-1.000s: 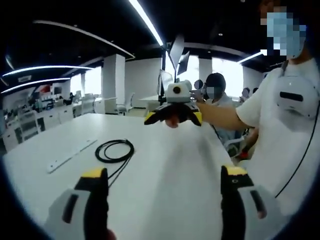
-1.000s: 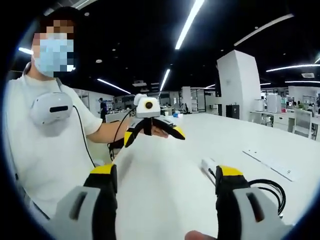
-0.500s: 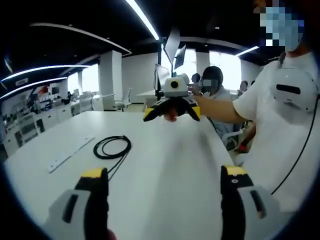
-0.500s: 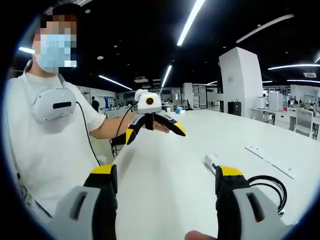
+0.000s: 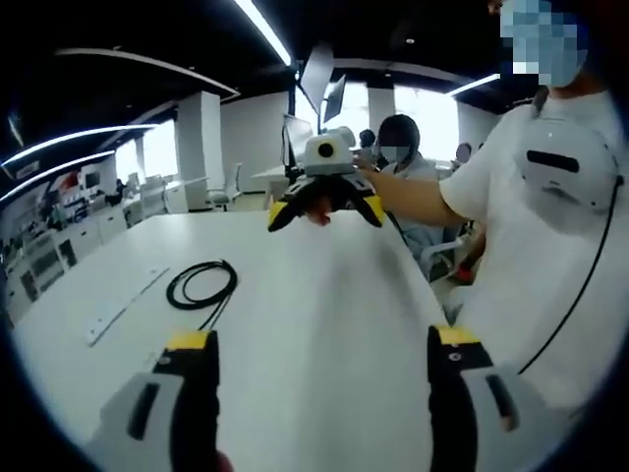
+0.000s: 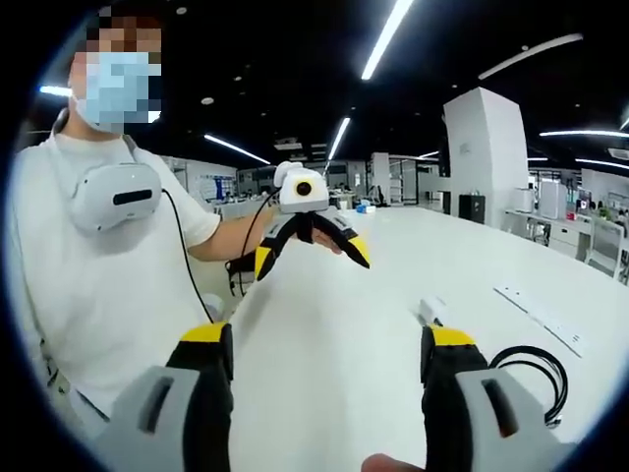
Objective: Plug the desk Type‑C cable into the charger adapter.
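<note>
A black cable [image 5: 201, 285] lies coiled on the white table [image 5: 324, 295] at the left of the left gripper view. In the right gripper view the same cable [image 6: 531, 379] sits at the right, behind my right jaw. A small white block, seemingly the charger adapter [image 6: 429, 312], rests on the table just past that jaw. My left gripper [image 5: 324, 344] is open and empty, held above the table. My right gripper [image 6: 326, 339] is open and empty too. Each faces the other: the right gripper [image 5: 324, 211] and the left gripper [image 6: 310, 258] hang in the air with jaws spread.
A flat white strip [image 5: 123, 307] lies left of the coil, and the strip [image 6: 541, 317] is at the far right in the right gripper view. The person in a white shirt [image 5: 550, 246] stands at the table's edge. Other people sit behind, among desks and pillars.
Both views have drifted a little with the hands, and each opposite gripper sits slightly off from before. Jaws stay spread. Cable, block and strip lie where they were.
</note>
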`<state>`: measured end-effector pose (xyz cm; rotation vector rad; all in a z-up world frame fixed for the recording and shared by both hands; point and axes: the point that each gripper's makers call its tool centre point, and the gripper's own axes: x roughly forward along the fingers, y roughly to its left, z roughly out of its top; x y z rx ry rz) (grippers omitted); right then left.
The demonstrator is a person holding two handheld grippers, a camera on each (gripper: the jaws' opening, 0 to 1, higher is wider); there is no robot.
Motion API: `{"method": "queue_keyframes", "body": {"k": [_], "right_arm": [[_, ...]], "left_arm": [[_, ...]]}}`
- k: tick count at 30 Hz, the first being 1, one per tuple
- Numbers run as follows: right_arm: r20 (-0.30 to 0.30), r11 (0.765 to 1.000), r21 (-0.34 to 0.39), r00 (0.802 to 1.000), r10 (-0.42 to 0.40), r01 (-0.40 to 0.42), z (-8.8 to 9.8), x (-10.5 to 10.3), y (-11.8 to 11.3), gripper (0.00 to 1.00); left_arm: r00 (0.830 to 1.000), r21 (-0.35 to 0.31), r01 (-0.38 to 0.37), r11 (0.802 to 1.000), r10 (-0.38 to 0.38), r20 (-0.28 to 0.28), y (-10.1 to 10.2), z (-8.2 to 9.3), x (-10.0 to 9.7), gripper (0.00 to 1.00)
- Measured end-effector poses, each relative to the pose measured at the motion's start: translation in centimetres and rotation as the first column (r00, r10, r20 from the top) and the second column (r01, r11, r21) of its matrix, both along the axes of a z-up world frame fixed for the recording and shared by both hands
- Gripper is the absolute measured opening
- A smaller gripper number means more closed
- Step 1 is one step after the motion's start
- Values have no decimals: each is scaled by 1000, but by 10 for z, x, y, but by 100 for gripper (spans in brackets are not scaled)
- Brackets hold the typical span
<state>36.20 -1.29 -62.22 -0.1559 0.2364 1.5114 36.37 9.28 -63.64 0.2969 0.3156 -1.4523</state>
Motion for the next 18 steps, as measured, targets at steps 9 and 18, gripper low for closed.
{"method": "queue_keyframes", "body": {"k": [9,18], "right_arm": [[5,997,-35,997,72,-72,3,-24,-2,78],[10,992,-71,994,108,-107,-2,-48,6,78]], "left_arm": [[999,29,38,999,-37,-8,4,1,-20,92],[996,82,80,993,-77,-35,9,-8,-41,92]]}}
